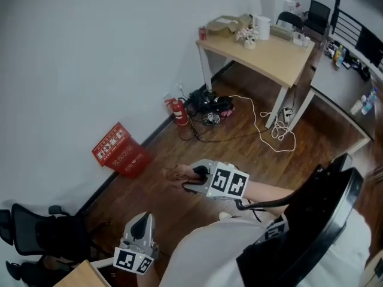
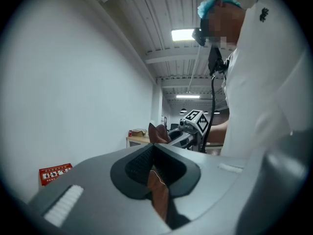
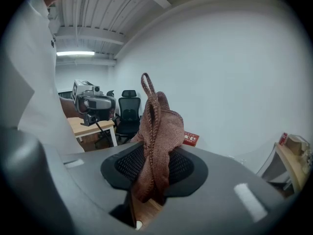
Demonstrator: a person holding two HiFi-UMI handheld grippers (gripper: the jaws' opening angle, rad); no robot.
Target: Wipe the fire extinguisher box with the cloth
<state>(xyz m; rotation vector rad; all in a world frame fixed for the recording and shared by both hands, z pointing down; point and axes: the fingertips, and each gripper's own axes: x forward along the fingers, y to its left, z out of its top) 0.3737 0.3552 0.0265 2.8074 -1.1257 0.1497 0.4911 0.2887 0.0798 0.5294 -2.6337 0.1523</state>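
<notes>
The fire extinguisher box (image 1: 119, 150) is red with white print and leans on the floor against the white wall. It shows small in the left gripper view (image 2: 55, 173) and in the right gripper view (image 3: 190, 139). My right gripper (image 1: 190, 177) hangs over the wooden floor to the right of the box, apart from it, shut on a brown knitted cloth (image 1: 176, 173). That cloth (image 3: 159, 131) bunches up between the right gripper's (image 3: 154, 155) pads. My left gripper (image 1: 142, 221) is low and near my body, shut with nothing in it (image 2: 152, 151).
A red extinguisher (image 1: 178, 111) and a tangle of black cables (image 1: 209, 107) lie by the wall beyond the box. A wooden desk (image 1: 269, 55) stands farther back, with a white cord (image 1: 272, 127) under it. A black office chair (image 1: 36, 235) is at lower left, another (image 1: 326, 211) at right.
</notes>
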